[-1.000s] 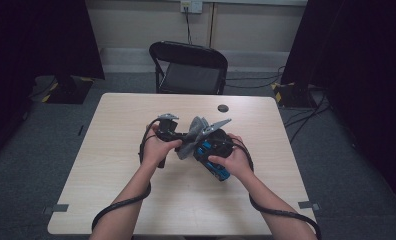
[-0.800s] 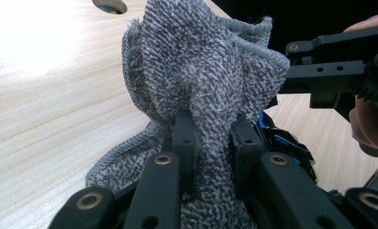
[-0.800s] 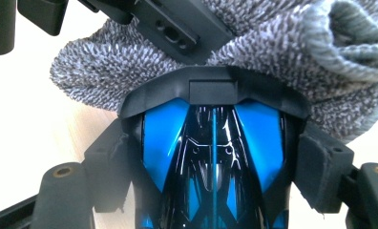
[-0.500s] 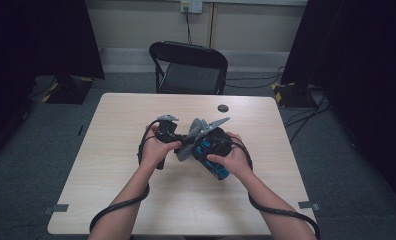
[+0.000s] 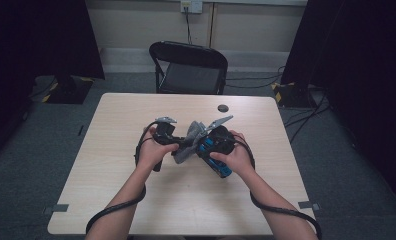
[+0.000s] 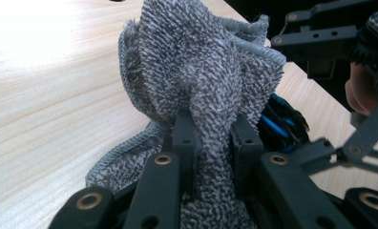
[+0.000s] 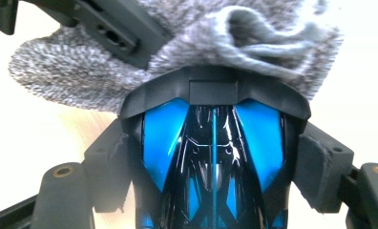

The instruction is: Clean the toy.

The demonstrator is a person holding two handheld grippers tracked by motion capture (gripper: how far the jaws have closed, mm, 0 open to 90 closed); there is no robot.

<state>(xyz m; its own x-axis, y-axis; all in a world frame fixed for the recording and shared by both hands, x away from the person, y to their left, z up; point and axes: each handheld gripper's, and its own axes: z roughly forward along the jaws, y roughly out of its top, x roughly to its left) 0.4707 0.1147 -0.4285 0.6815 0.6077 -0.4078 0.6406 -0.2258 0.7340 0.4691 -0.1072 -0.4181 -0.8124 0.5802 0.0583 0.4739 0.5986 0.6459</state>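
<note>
Over the middle of the table, my left gripper is shut on a bunched grey towelling cloth. In the left gripper view its jaws pinch a fold of the cloth, which rises above them. My right gripper is shut on a blue and black toy car, pads against both its sides. In the right gripper view the car's glossy body sits between the jaws, with the cloth pressed against its far end. The car peeks out behind the cloth.
A pale wooden table carries a small round black object near its far edge. A black folding chair stands behind the table. Cables trail over the grey floor at the right.
</note>
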